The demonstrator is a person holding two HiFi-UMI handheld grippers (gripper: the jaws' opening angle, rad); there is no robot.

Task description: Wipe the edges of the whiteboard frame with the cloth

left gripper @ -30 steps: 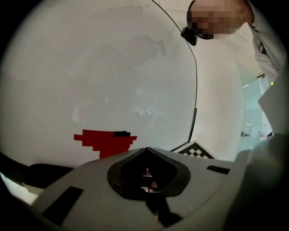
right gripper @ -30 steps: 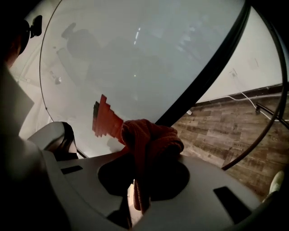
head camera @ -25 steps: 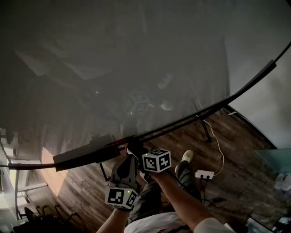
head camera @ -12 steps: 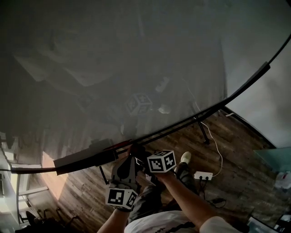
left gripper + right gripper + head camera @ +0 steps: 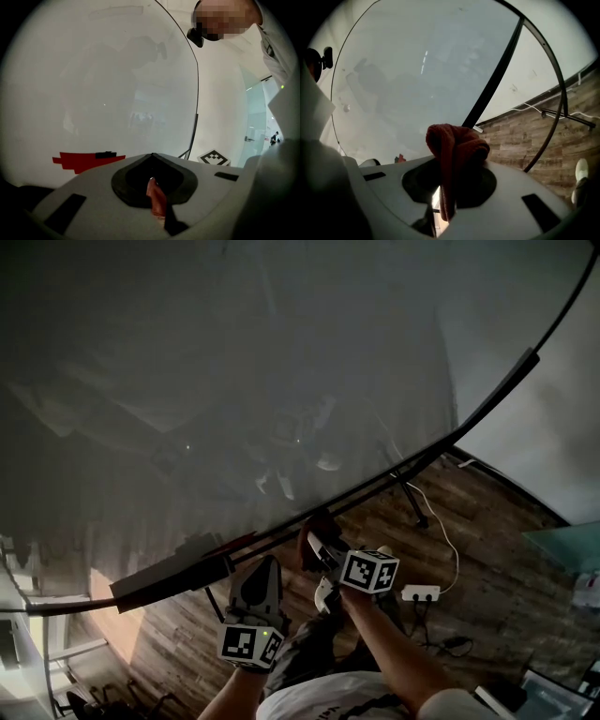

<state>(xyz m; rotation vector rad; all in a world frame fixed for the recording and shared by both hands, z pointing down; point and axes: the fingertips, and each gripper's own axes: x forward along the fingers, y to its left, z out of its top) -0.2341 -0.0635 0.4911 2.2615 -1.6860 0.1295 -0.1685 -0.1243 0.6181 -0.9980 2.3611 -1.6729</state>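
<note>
The whiteboard (image 5: 234, 381) fills most of the head view, and its dark lower frame edge (image 5: 422, 460) curves from lower left to upper right. My right gripper (image 5: 314, 540) is shut on a dark red cloth (image 5: 321, 524), which is pressed up at that lower frame edge. In the right gripper view the bunched cloth (image 5: 459, 140) sticks out of the jaws in front of the black frame bar (image 5: 494, 77). My left gripper (image 5: 265, 566) hangs just below the frame, left of the right one. Its jaws (image 5: 152, 155) meet at the tips, facing the board.
A dark tray (image 5: 173, 576) runs along the board's bottom edge on the left, seen with a red patch (image 5: 86, 160) in the left gripper view. Below lie a wooden floor (image 5: 487, 549), a stand leg (image 5: 412, 498), a white power strip (image 5: 420, 593) with its cable, and my shoe (image 5: 384, 554).
My right gripper has slid to the right along the lower frame edge with the cloth in it. The left gripper has stayed about where it was.
</note>
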